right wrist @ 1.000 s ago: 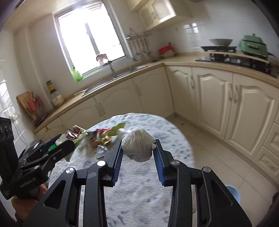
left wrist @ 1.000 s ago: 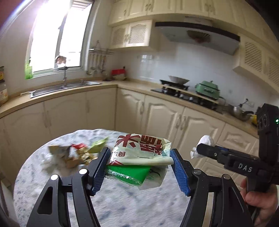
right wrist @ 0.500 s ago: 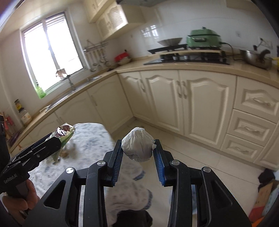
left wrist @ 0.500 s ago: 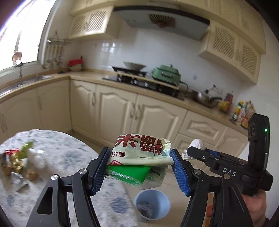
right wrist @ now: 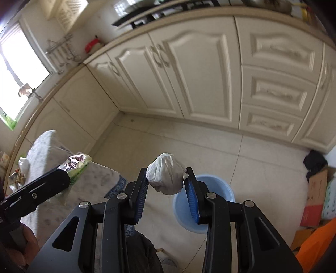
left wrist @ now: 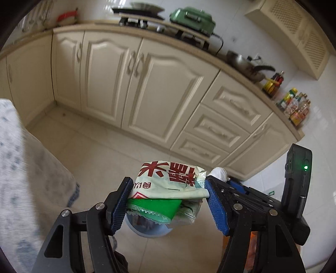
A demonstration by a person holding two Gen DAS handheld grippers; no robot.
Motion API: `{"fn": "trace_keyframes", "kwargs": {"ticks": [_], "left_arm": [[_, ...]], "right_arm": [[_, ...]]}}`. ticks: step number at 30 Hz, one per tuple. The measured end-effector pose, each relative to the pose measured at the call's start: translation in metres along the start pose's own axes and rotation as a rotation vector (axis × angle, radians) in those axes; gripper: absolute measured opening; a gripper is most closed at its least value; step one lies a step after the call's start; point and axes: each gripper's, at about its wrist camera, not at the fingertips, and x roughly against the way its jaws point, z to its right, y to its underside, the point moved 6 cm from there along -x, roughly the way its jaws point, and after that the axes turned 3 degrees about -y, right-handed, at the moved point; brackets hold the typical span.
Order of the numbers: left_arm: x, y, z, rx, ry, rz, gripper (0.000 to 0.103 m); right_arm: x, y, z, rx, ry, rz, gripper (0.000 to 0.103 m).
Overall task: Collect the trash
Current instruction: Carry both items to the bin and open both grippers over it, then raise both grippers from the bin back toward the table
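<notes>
- Blue-padded fingers, two on each tool: the left gripper (left wrist: 168, 201) has its jaws fairly wide, clamped on the two sides of one snack wrapper (left wrist: 170, 181), pale green with red characters and a bright green serrated edge hanging under it.
- White crumpled tissue ball (right wrist: 166, 176), one only, sits pinched between the narrow-set jaws of the right gripper (right wrist: 167, 194); both pads touch it, and the ball rises above the fingertips.
- One light blue bin (right wrist: 218, 189) stands on the floor just beyond the right gripper, at about 2 o'clock from its tips in the right wrist view; in the left wrist view the same bin (left wrist: 147, 230) shows directly under the held wrapper, mostly hidden by it.
- One round table (right wrist: 48, 147) with a grey-white speckled cloth lies at 9 o'clock in both views; a few more scraps (right wrist: 17, 175) rest on its far-left part, too small to count.
- Cardboard pieces (right wrist: 317, 189), orange-and-brown, lie on the floor at 3 o'clock of the right wrist view; their number is unclear.
- Cream cabinet doors and drawers (left wrist: 147, 84) run along the far side at 12 o'clock, with one green lidded cooker (left wrist: 192, 17) and one steel wok (left wrist: 243, 63) on the counter above.
</notes>
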Motion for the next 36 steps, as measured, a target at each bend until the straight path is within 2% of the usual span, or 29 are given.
{"fn": "trace_keyframes", "kwargs": {"ticks": [7,15,16,18,20,21,23,25,28,34,36], "left_arm": [[-0.081,-0.028,0.007,0.008,-0.015,-0.110,0.064],[-0.142,-0.036,0.002,0.015,-0.022,-0.188,0.065],[-0.149,-0.031,-0.001,0.019,-0.032,-0.195,0.066],[-0.160,-0.030,-0.003,0.016,-0.049,-0.212,0.072],[-0.163,-0.030,-0.003,0.012,-0.080,-0.210,0.089],[-0.161,-0.029,-0.002,0.011,-0.088,-0.201,0.091],[-0.161,-0.031,-0.001,0.009,-0.106,-0.193,0.093],[-0.156,-0.029,0.004,0.006,-0.122,-0.183,0.096],[-0.146,-0.033,0.011,-0.008,-0.147,-0.148,0.101],[-0.114,-0.031,0.029,-0.046,-0.160,-0.072,0.101],[-0.089,-0.019,0.030,-0.056,-0.157,-0.042,0.101]], "right_arm": [[-0.044,0.017,0.048,-0.079,0.027,-0.088,0.035],[-0.082,0.027,0.072,-0.109,0.037,-0.161,0.038],[-0.085,0.028,0.075,-0.112,0.045,-0.164,0.039],[-0.090,0.030,0.081,-0.130,0.061,-0.175,0.053],[-0.091,0.032,0.086,-0.150,0.077,-0.174,0.077],[-0.091,0.033,0.089,-0.160,0.080,-0.173,0.080],[-0.090,0.036,0.093,-0.171,0.096,-0.173,0.097],[-0.088,0.037,0.095,-0.175,0.111,-0.168,0.103],[-0.084,0.040,0.097,-0.191,0.135,-0.171,0.103],[-0.071,0.036,0.086,-0.184,0.141,-0.153,0.103],[-0.064,0.033,0.079,-0.172,0.140,-0.141,0.103]]}}
